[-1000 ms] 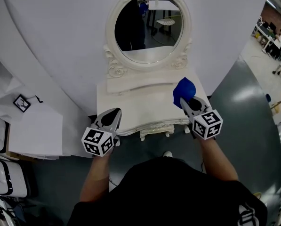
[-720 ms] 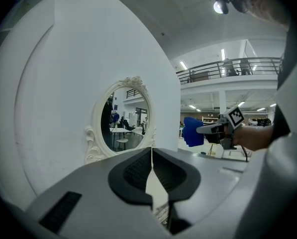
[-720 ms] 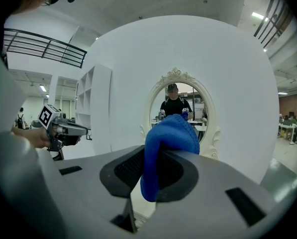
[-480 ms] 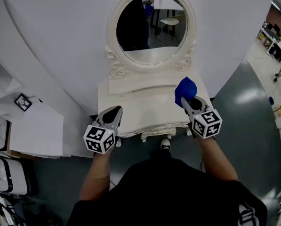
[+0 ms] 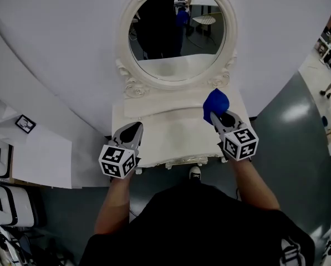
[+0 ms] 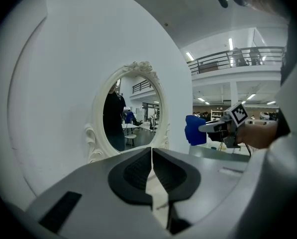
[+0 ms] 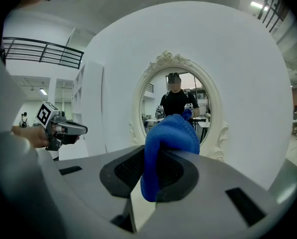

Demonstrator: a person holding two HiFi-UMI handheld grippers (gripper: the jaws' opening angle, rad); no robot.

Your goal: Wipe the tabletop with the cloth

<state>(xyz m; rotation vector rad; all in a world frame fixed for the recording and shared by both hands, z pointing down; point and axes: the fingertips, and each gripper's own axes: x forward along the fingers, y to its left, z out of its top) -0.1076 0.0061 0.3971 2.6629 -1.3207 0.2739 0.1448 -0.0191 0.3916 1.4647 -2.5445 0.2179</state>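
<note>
A blue cloth (image 5: pixel 214 104) is bunched in my right gripper (image 5: pixel 218 117), which is shut on it above the right part of the white dressing tabletop (image 5: pixel 171 132). In the right gripper view the blue cloth (image 7: pixel 165 148) hangs folded between the jaws. My left gripper (image 5: pixel 133 133) hovers over the tabletop's front left corner, jaws shut with nothing between them; in the left gripper view the left gripper (image 6: pixel 151 171) shows its pads pressed together. The right gripper with the cloth (image 6: pixel 195 129) appears at the right of that view.
An oval mirror (image 5: pixel 178 36) in an ornate white frame stands at the back of the table against a curved white wall (image 5: pixel 60 49). A low white shelf (image 5: pixel 40 154) with a small framed picture (image 5: pixel 24 123) sits to the left. Grey floor (image 5: pixel 298 126) lies to the right.
The view has shifted closer to the table and mirror. Both grippers hold nearly the same places over the tabletop, the right one still gripping the cloth.
</note>
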